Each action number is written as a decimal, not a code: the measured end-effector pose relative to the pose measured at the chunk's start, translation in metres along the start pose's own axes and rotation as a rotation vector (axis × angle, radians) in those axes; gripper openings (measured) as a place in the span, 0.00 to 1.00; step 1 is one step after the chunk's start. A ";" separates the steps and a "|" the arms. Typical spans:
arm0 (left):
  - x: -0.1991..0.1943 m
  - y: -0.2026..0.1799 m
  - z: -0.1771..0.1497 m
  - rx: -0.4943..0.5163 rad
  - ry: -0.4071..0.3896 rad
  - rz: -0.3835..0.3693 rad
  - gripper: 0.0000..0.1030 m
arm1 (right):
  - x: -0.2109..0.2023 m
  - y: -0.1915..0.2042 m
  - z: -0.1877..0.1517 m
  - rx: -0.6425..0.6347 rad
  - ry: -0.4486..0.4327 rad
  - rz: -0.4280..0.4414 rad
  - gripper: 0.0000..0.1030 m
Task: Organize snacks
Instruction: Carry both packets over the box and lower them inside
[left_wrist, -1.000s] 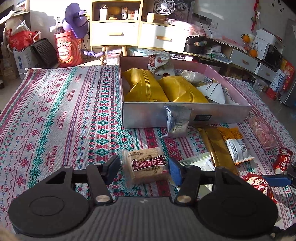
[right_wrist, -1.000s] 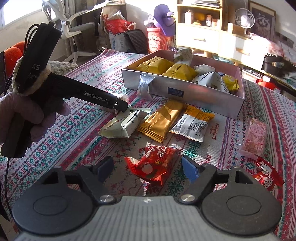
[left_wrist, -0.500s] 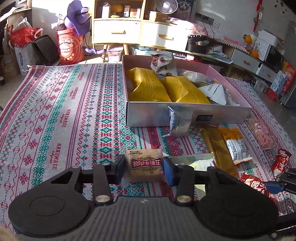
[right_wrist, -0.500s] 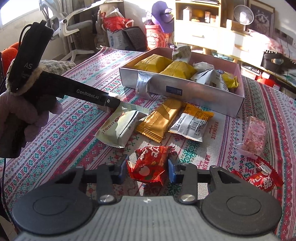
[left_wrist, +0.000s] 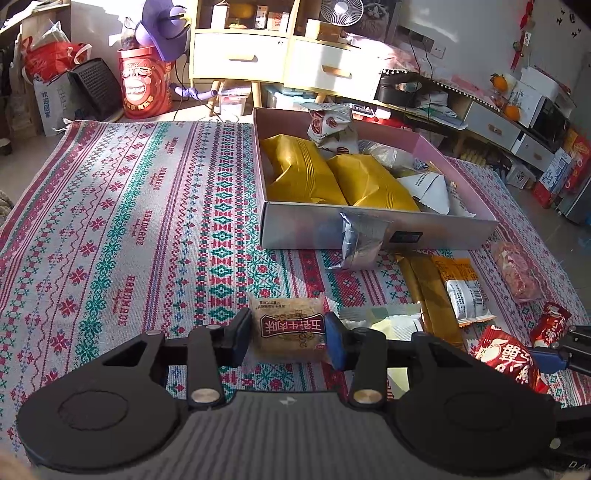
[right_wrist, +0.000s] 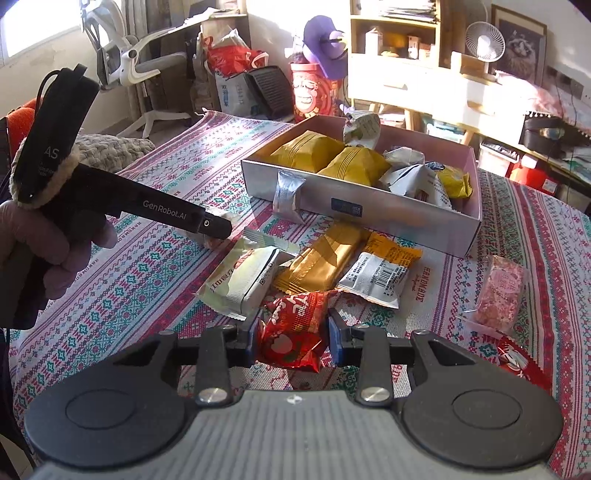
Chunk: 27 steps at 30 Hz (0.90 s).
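— Where are our snacks? 
— The tan cake (left_wrist: 289, 329) is pinched in our left hand-held gripper (left_wrist: 288, 338) and the red packet (right_wrist: 293, 334) in the right (right_wrist: 291, 338), both jaws just closed, low over the tabletop (left_wrist: 122, 206). 
— Next? 
— We'd lift gently, clear the box (left_wrist: 303, 227) wall, then drop inside.

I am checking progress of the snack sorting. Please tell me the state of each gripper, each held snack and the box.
left gripper: shut on the beef cake, jaws just closed
beef cake: gripped, on the cloth
right gripper: shut on the red packet, jaws just closed
red packet: gripped, crumpled
box: open, partly filled
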<state>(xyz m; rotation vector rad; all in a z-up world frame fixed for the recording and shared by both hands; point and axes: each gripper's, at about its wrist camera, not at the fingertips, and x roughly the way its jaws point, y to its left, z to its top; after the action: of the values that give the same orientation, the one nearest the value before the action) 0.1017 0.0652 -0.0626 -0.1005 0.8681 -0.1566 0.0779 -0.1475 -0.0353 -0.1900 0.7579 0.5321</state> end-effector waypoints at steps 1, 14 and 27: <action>-0.001 0.000 0.001 -0.002 -0.001 -0.004 0.47 | -0.001 0.000 0.001 0.000 -0.005 -0.001 0.32; -0.017 -0.008 0.009 0.011 -0.009 -0.037 0.47 | -0.005 -0.016 0.024 0.048 -0.057 -0.064 0.32; -0.023 -0.019 0.022 0.028 -0.033 -0.065 0.47 | -0.004 -0.028 0.056 0.076 -0.117 -0.109 0.32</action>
<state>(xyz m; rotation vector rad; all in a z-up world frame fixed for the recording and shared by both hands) 0.1027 0.0509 -0.0284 -0.1046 0.8298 -0.2274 0.1238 -0.1537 0.0066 -0.1276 0.6491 0.4064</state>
